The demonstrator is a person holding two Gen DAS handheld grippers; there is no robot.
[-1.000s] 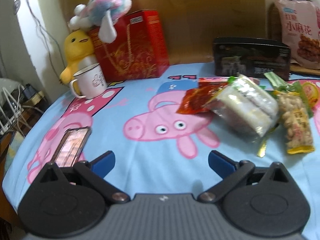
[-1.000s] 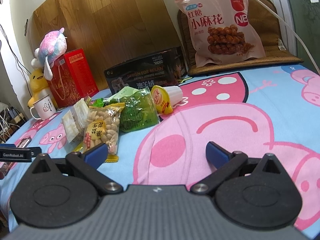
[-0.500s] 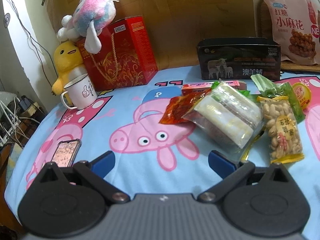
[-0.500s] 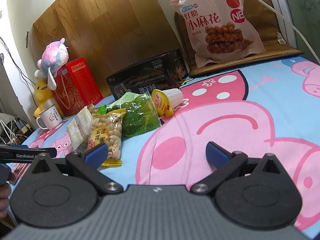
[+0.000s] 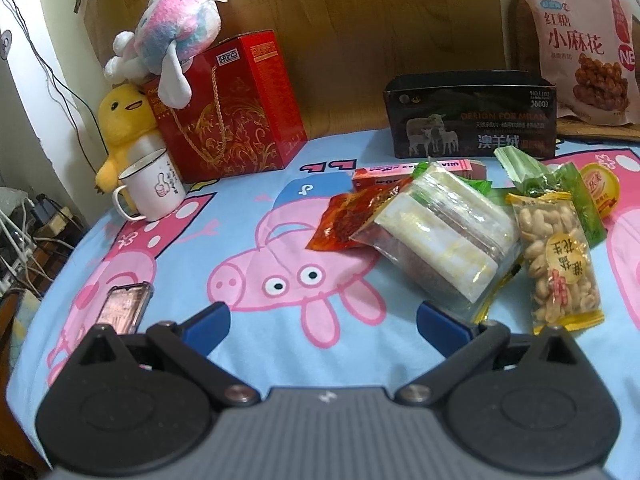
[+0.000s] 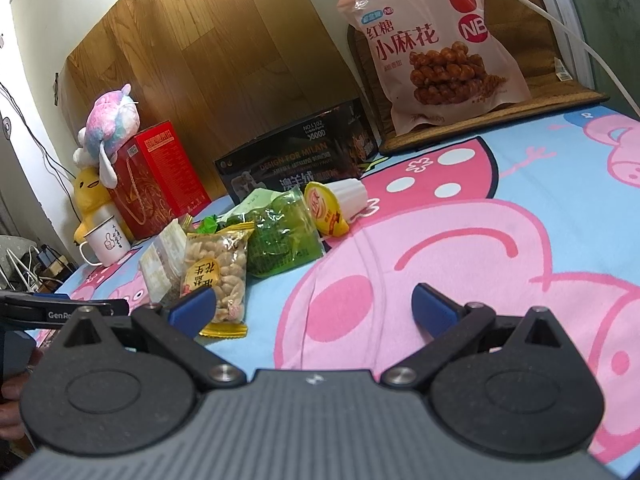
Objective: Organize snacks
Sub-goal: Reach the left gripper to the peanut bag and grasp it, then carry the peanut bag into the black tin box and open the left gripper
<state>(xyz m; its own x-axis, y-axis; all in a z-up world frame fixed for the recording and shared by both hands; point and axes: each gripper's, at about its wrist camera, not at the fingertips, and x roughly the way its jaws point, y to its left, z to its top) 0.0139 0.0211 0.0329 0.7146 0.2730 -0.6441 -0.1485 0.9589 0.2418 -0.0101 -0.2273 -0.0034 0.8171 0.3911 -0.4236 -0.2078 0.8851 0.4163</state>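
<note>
Both the left gripper (image 5: 322,318) and the right gripper (image 6: 312,306) hover spread and empty, likely because nothing is chosen yet from the snacks (image 5: 444,236) heaped just before the open black box (image 5: 472,120) near the worktop's (image 5: 248,184) far edge.

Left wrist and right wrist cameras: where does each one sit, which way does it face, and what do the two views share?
Left wrist: sits behind the open left gripper, low over the bedsheet, facing the red gift box, mug and snack pile; only its own fingers show.
Right wrist: sits behind the open right gripper, facing the black box and big pink snack bag; the left gripper's body and a bit of hand show at the left edge.
Shared: the peanut pack, jelly cup, mug, both boxes, pink bag.
</note>
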